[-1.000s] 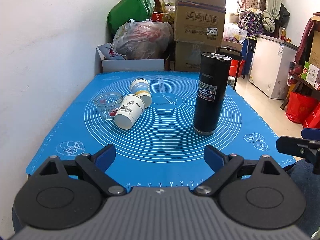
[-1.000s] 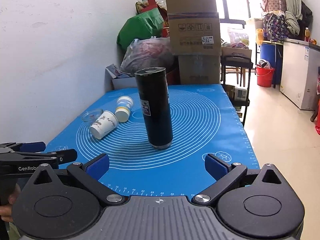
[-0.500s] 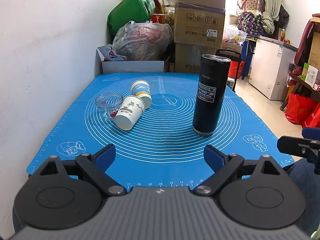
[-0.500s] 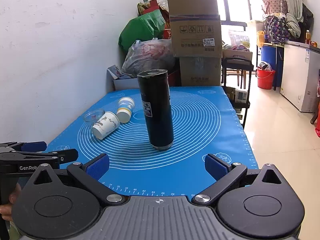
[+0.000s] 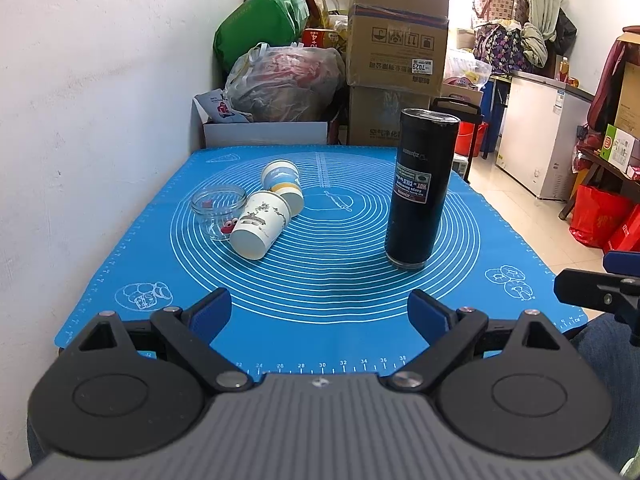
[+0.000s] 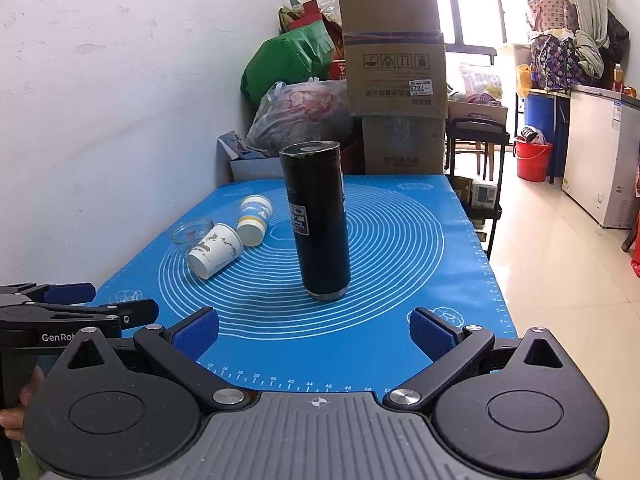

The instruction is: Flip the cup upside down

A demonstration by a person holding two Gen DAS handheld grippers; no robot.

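while tumbler (image 5: pixel 420 188) stands, tongs (image 5: pixel 320 312) seemingly unmoved.

A blue silicone baking mat (image 5: pixel 328 280) printed with concentric white rings covers the table. Two paper cups lie on their sides on it: a white patterned cup (image 5: pixel 260 226) touching a blue-and-yellow banded cup (image 5: pixel 283 184). A small clear glass jar (image 5: pixel 217 209) stands upright just beside them. Stacked cardboard boxes (image 5: pixel 396 44), a green bag (image 5: pixel 260 22) and a white chest freezer (image 5: pixel 536 136) occupy the background.
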